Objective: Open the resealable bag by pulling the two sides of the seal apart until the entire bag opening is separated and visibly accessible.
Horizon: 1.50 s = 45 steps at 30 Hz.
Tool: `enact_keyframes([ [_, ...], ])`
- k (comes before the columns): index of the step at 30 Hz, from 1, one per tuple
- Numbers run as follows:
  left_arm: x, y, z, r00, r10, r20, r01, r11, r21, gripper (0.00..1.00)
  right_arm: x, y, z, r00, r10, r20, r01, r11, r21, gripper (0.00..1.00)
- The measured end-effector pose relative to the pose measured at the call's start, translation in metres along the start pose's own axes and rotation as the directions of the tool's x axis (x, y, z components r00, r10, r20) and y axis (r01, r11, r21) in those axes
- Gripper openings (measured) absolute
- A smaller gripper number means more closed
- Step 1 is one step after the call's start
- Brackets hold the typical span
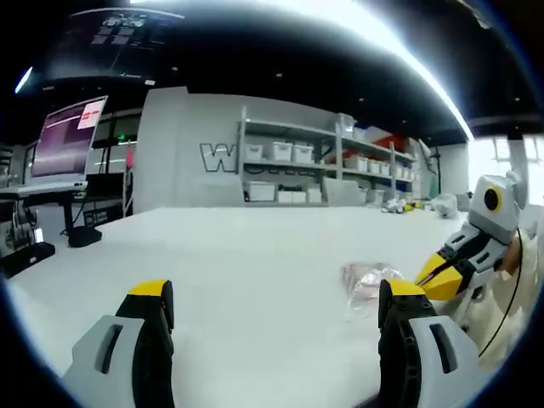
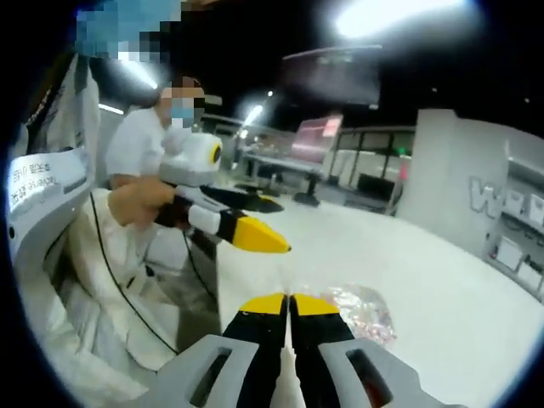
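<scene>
The table lies bare and white across its wide middle, so a gripper could pass freely over most of it. The one thing lying on that surface is the resealable bag, near the edge by the person. In the left gripper view the right gripper sits just beside the bag, narrowing the approach from that side. Far off, a laptop on a stand and shelves with bins stand well apart from the bag.
</scene>
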State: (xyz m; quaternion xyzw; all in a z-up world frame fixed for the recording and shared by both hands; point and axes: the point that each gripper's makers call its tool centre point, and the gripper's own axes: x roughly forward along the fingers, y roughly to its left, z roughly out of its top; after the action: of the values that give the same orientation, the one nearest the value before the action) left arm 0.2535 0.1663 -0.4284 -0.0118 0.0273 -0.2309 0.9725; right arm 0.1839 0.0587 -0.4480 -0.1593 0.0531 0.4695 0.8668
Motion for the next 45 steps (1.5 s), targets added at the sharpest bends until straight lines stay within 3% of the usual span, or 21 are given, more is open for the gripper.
enact_keyframes([
  [14,-0.004,0.002,-0.003,1.000,0.007,-0.004,-0.007,1.000,0.000,0.99,-0.003,0.007,-0.008,1.000,0.005,-0.020,-0.004,1.000,0.026,0.04],
  [21,-0.005,0.002,0.000,1.000,0.010,0.011,-0.010,1.000,0.012,0.98,-0.009,0.016,0.006,1.000,0.010,0.024,-0.011,0.998,0.065,0.09],
  [30,-0.005,-0.004,-0.003,1.000,-0.014,0.006,0.014,1.000,0.015,0.97,-0.006,0.010,0.019,0.997,-0.030,0.066,0.024,0.997,0.077,0.10],
  [36,-0.008,0.001,0.000,1.000,-0.003,0.017,0.003,1.000,0.016,0.97,0.002,0.007,0.024,0.999,-0.029,0.041,0.026,0.998,0.065,0.10],
  [39,-0.008,0.002,0.002,1.000,0.000,0.021,0.000,1.000,0.020,0.97,0.006,0.013,0.022,0.999,0.018,-0.030,-0.019,1.000,-0.002,0.10],
  [42,-0.009,0.002,0.003,1.000,-0.001,0.026,0.000,1.000,0.018,0.97,0.012,0.013,0.023,0.998,0.019,-0.065,-0.024,0.997,-0.069,0.10],
  [45,-0.010,0.003,0.003,1.000,-0.003,0.030,0.003,1.000,0.018,0.97,0.016,0.012,0.025,0.997,0.025,-0.078,-0.031,0.996,-0.082,0.10],
])
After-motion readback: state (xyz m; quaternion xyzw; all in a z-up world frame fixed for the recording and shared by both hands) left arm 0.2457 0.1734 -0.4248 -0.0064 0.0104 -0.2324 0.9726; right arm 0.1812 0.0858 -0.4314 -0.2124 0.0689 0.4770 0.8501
